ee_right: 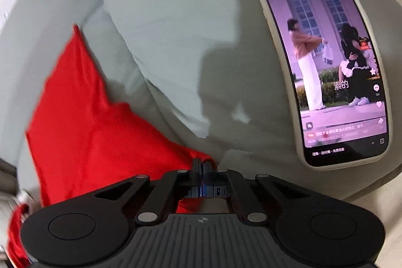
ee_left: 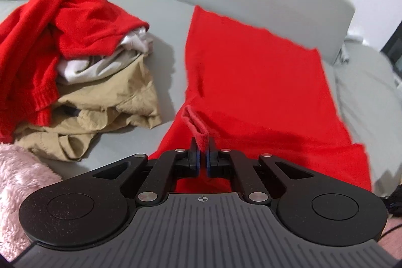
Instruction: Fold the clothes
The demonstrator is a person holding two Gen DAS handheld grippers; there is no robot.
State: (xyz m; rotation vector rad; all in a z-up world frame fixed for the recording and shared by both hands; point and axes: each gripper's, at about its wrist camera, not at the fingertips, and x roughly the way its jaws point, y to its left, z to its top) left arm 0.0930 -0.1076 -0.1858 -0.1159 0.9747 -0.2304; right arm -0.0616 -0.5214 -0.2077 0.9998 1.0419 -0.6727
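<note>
On the grey sofa (ee_left: 155, 16) the red garment (ee_left: 251, 72) lay spread flat, its near edge pinched up into a small ridge between the closed pads of the left gripper (ee_left: 202, 142). Left of that garment sat a heap of clothes (ee_left: 83, 62) (red, white and khaki tangled together), with something pink and fluffy (ee_left: 22, 180) nearer still. The right gripper (ee_right: 202, 165) had clamped narrow on a corner of the red garment (ee_right: 95, 129); right of it, a lit phone (ee_right: 334, 67) rested on the cushion.
</note>
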